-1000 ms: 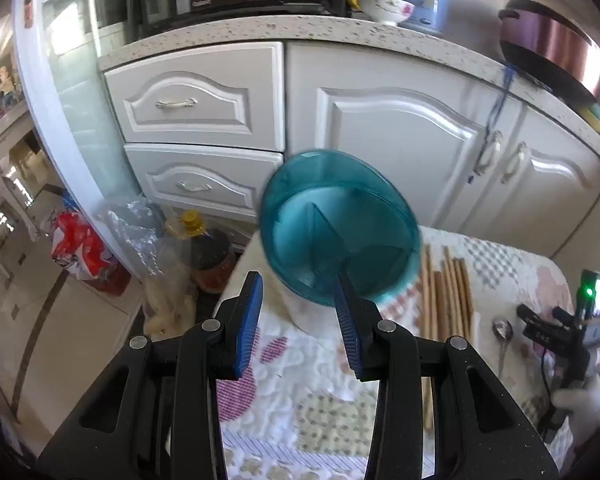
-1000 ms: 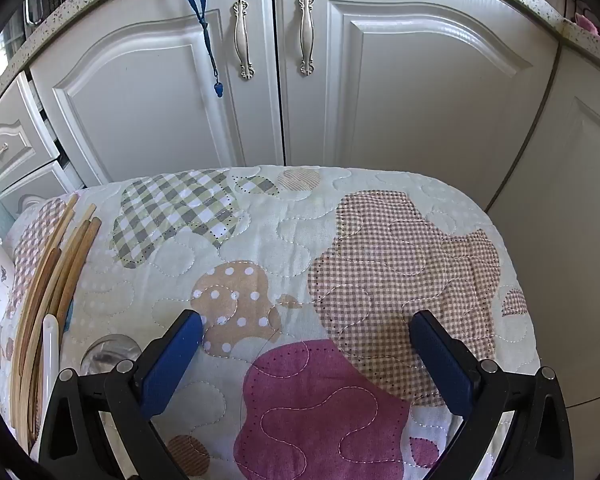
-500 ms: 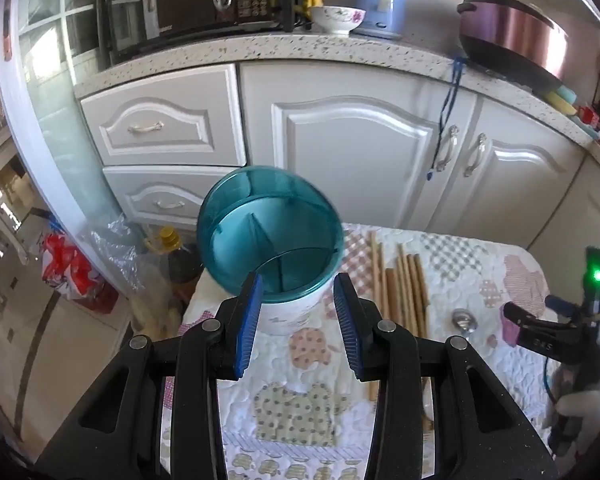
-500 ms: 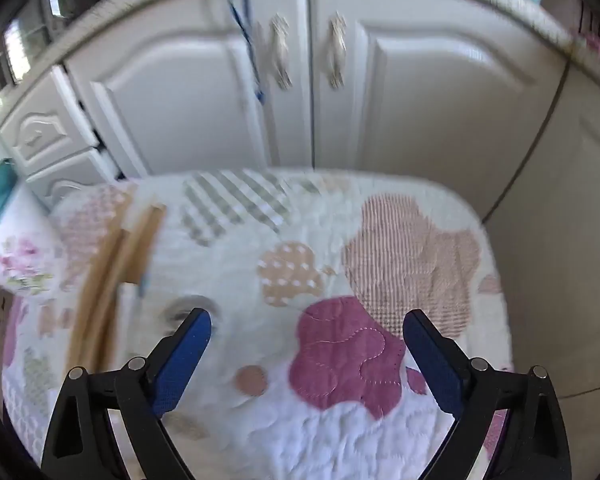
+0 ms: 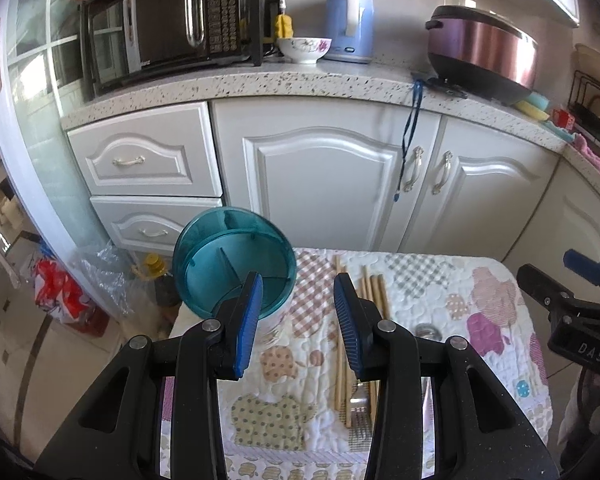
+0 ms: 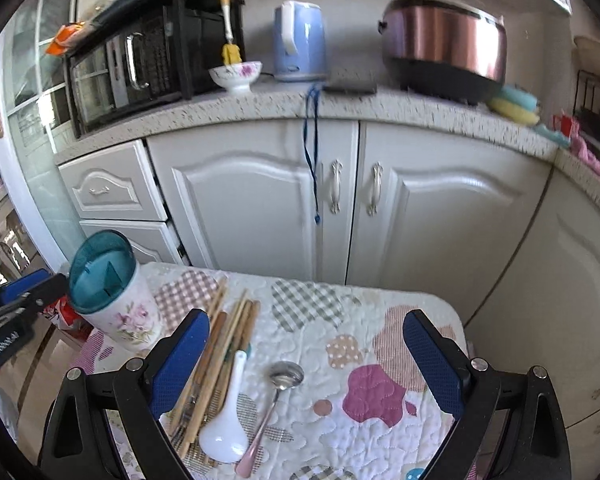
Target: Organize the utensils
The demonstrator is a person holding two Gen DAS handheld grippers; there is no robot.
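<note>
A floral utensil holder with a teal divided top stands at the far left of the quilted table. Several wooden chopsticks lie beside it, also in the left wrist view. A white ceramic spoon, a metal spoon with a pink handle and a fork lie near them. My left gripper is open and empty, above the table just right of the holder. My right gripper is wide open and empty above the spoons.
White kitchen cabinets stand behind the table. The counter holds a microwave, a bowl, a blue kettle and a rice cooker. Plastic bags and an oil bottle sit on the floor at left.
Both grippers have pulled back and up from the table, so more of the kitchen shows. The left gripper has opened wider. The spoons have come into the right wrist view.
</note>
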